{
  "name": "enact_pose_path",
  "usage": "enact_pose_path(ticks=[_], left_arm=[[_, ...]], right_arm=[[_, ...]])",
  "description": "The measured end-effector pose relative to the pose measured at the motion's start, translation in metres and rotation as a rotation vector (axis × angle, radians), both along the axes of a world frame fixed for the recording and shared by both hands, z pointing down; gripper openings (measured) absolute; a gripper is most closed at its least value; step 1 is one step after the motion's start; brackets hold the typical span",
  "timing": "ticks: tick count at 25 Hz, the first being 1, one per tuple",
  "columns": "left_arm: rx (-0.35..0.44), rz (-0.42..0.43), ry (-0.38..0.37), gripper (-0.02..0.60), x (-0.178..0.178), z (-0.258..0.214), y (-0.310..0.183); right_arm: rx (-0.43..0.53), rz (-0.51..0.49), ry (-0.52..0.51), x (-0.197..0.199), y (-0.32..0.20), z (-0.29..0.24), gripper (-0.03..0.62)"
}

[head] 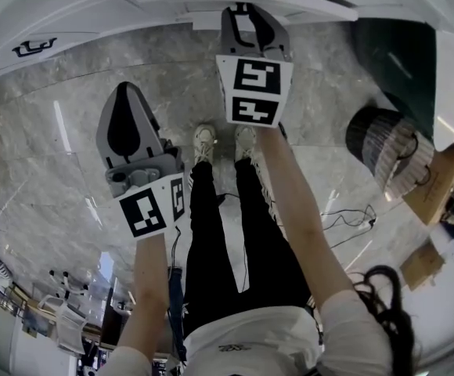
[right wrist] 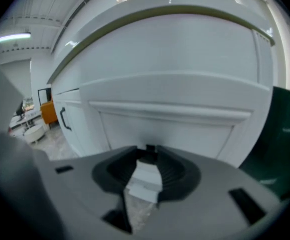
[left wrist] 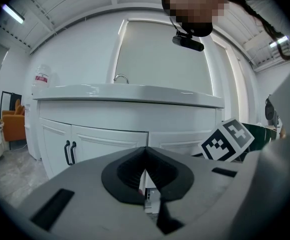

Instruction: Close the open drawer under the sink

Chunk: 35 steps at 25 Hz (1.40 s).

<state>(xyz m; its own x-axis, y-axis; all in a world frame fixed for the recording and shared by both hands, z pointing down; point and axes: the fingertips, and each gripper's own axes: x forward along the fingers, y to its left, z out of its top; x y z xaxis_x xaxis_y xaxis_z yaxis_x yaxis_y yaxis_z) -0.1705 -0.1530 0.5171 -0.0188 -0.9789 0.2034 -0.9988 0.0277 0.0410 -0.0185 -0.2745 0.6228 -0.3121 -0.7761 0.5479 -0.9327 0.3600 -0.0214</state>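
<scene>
A white vanity (head: 70, 22) runs along the top of the head view, and a white drawer front (head: 211, 12) sticks out a little from under the basin. My right gripper (head: 243, 14) points at that front with its tips right up against it. The panelled drawer front (right wrist: 170, 129) fills the right gripper view. There the right gripper (right wrist: 147, 151) has its jaws a narrow gap apart, with a small dark piece at the tips and nothing else between them. My left gripper (head: 124, 91) hangs back over the marble floor, away from the vanity. It (left wrist: 146, 151) is shut and empty.
Black handles (left wrist: 70, 152) mark the cabinet doors left of the drawer. A faucet (left wrist: 121, 78) rises above the countertop. A dark green bin (head: 395, 61) stands right of the vanity, then a woven basket (head: 380, 143) and a brown bag (head: 438, 182). A cable (head: 352, 218) lies on the floor.
</scene>
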Motion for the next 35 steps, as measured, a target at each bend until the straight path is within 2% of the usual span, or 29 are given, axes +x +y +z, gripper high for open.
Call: enact_pose_path(ticks=[12, 19, 25, 30, 35], left_arm=[[0.004, 0.012, -0.009, 0.021, 0.006, 0.000, -0.014], [0.010, 0.041, -0.006, 0.021, 0.020, -0.005, -0.018], [0.008, 0.054, 0.003, 0.021, 0.033, -0.006, -0.016], [0.003, 0.057, 0.006, 0.021, 0.039, -0.010, -0.008], [0.018, 0.051, 0.003, 0.021, 0.040, -0.018, -0.001]], right_arm=[[0.013, -0.024, 0.011, -0.001, -0.011, -0.001, 0.144], [-0.016, -0.059, -0.011, -0.001, -0.009, -0.001, 0.144], [0.000, -0.031, -0.045, -0.002, -0.007, -0.006, 0.146], [-0.038, -0.012, -0.085, 0.002, 0.004, -0.006, 0.150], [-0.046, -0.008, -0.081, 0.007, 0.019, -0.011, 0.150]])
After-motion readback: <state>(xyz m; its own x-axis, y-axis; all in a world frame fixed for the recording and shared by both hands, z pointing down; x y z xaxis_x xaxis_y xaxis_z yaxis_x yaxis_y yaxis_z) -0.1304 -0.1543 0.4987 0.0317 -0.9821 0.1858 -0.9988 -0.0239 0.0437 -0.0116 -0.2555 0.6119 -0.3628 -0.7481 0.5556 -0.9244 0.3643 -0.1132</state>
